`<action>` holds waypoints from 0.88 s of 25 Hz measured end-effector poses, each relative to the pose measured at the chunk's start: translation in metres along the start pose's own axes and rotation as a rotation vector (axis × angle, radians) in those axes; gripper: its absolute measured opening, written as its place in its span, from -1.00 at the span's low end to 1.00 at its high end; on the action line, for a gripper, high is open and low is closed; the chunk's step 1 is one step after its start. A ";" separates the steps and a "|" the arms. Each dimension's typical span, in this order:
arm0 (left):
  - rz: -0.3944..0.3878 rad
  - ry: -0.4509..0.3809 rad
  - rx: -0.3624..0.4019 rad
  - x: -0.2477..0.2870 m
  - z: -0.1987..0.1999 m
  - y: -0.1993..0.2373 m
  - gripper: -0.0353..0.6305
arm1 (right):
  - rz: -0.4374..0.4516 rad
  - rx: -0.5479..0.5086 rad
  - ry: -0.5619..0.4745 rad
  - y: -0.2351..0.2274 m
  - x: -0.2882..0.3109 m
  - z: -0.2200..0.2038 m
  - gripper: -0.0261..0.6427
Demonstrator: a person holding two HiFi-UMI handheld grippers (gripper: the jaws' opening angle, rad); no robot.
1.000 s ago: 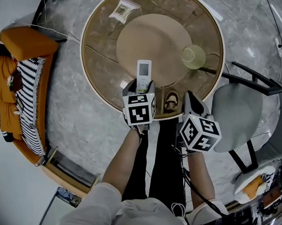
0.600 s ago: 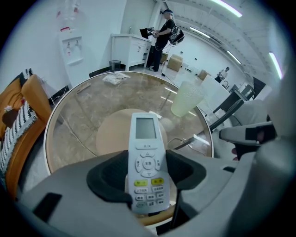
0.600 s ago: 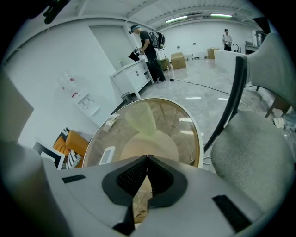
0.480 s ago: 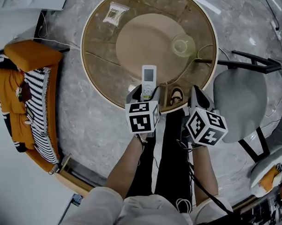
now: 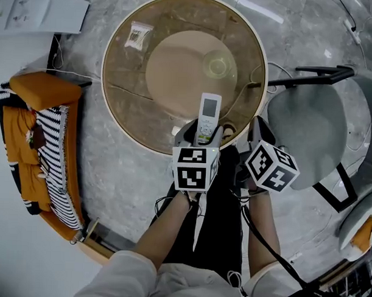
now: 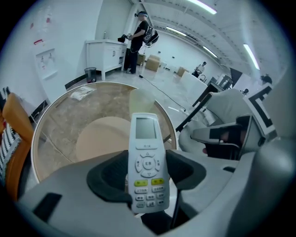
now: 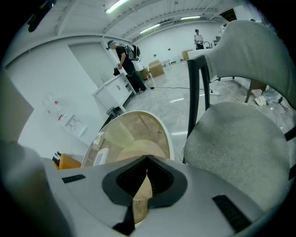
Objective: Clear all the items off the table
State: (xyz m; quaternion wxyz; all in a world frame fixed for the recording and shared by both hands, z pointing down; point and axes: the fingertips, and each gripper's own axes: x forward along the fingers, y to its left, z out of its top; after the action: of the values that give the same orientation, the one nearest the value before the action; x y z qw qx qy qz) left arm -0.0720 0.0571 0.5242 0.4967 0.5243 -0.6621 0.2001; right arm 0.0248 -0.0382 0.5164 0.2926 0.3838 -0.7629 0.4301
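The left tongs [image 5: 198,136] are clamped on a white remote control [image 6: 147,152]. The jaws stand partly apart, their dark pads pressing its two long sides at the lower, button end. The remote's long axis runs straight out along the line the tongs point. Its screen end sticks out beyond the jaw tips, away from the person and toward the middle of the round glass surface [image 5: 124,94], with the keypad facing up. It sits over the near rim of the surface, seemingly lifted off the glass, though the overhead angle leaves that uncertain. The right tongs [image 7: 147,162] are closed tip to tip with nothing between them, beside a grey chair [image 5: 308,131]. A pale green cup [image 5: 217,65] and a small packet [image 5: 135,37] lie on the surface.
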 end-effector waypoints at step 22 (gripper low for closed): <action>-0.238 0.069 0.473 0.146 -0.004 -0.241 -0.12 | -0.308 0.256 -0.179 -0.235 -0.083 0.016 -0.85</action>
State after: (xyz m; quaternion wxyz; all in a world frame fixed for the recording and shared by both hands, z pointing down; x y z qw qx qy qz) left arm 0.1513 -0.1011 0.5909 0.4029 0.6927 -0.5134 0.3072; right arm 0.2635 -0.1030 0.5463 0.2349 0.5665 -0.6575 0.4378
